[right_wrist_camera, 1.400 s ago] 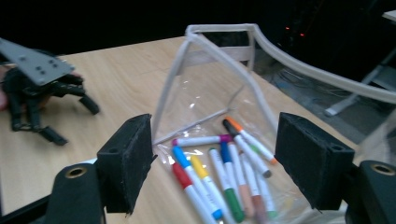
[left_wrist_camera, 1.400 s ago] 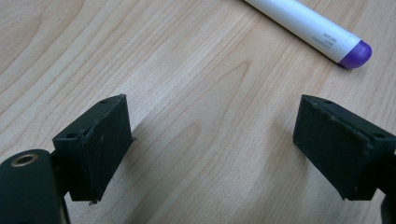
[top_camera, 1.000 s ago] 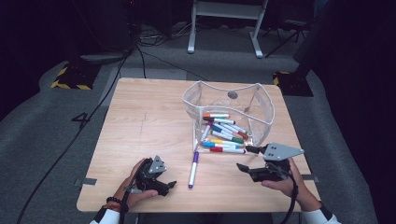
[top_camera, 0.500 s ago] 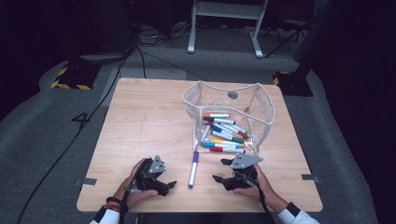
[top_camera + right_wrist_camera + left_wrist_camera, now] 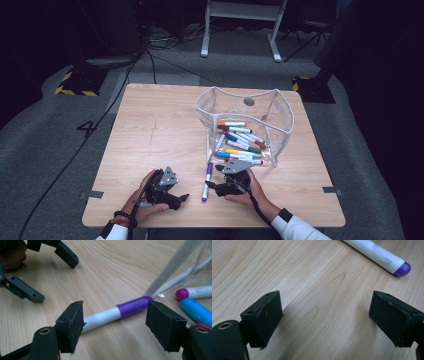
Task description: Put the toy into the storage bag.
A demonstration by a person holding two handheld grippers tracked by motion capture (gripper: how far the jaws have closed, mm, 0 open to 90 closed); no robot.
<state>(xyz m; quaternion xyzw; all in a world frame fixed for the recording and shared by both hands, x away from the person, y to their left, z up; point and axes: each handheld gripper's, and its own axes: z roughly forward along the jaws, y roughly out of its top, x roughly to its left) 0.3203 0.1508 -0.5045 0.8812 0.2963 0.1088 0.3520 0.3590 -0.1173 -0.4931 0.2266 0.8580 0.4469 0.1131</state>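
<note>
Your marker (image 5: 207,178) is a white barrel with a purple cap at one end and a small purple plug at the other — it lies flat on the wooden table (image 5: 150,130), just outside the near left corner of the clear pouch (image 5: 280,112), its cap end toward that corner. In the right gripper view the cap (image 5: 133,306) nearly touches the pouch's edge, and small grey print runs along the barrel in the left gripper view.

Your right gripper (image 5: 216,185) has its jaws spread wide, one on each side of the marker, pads clear of it — nothing held. Your left gripper (image 5: 184,197) rests on the table left of the marker, jaws apart and empty.

A second ago your right gripper was off to the pouch's near right corner; now it sits beside the marker. The left gripper and the marker have not shifted.
</note>
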